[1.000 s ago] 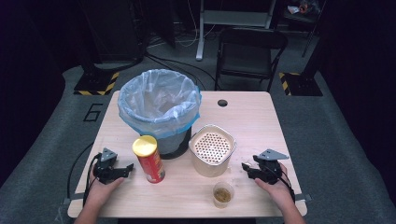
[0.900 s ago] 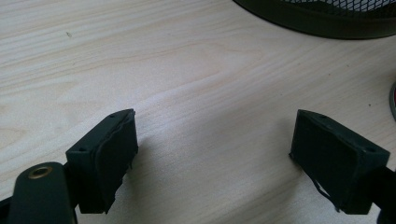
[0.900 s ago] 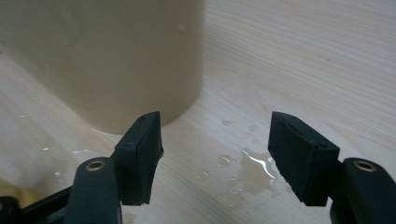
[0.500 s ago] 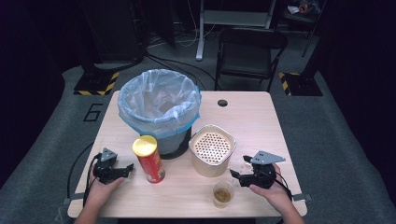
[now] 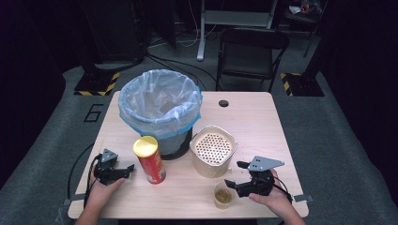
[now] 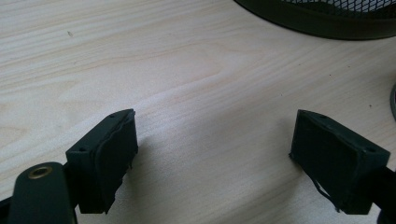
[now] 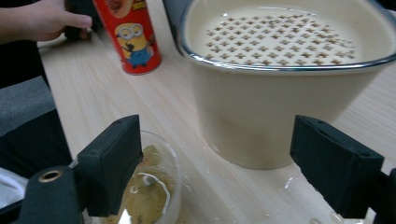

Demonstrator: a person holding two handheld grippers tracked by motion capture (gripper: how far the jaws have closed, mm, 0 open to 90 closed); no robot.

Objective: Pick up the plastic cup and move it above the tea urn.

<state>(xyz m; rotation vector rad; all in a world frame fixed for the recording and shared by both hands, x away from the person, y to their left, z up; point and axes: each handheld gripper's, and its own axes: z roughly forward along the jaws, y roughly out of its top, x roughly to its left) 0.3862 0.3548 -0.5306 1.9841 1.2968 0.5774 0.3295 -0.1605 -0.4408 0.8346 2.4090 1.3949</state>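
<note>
Wooden table held all the things; the right gripper was near the front edge, just right of a small clear cup; its jaws had just been opening and stood wide apart with nothing between them; they pointed left, toward the cup and the cream pot; a hand held it from behind.

Seen from the right gripper view, the cup sat low, right behind the left jaw, with brownish food in it; I could not tell if the jaw touched the cup; the pot stood just beyond and filled the gap between the jaws, and its flat insert had many small holes.

The left gripper rested on the table near the front left corner; its jaws were wide apart too and held nothing; a hand gripped it; in the left gripper view only bare wood lay between the jaws, and the dark round base of the bin showed at the top.

A red can with a yellow lid stood upright just right of the left gripper, in front of the bin; the can had a yellow cartoon figure on it; the bin was lined with a pale blue bag and stood behind the can and left of the pot; the pot stood between the can and the right gripper, close to the bin.

Behind the table, on the grey floor, stood a black chair.
</note>
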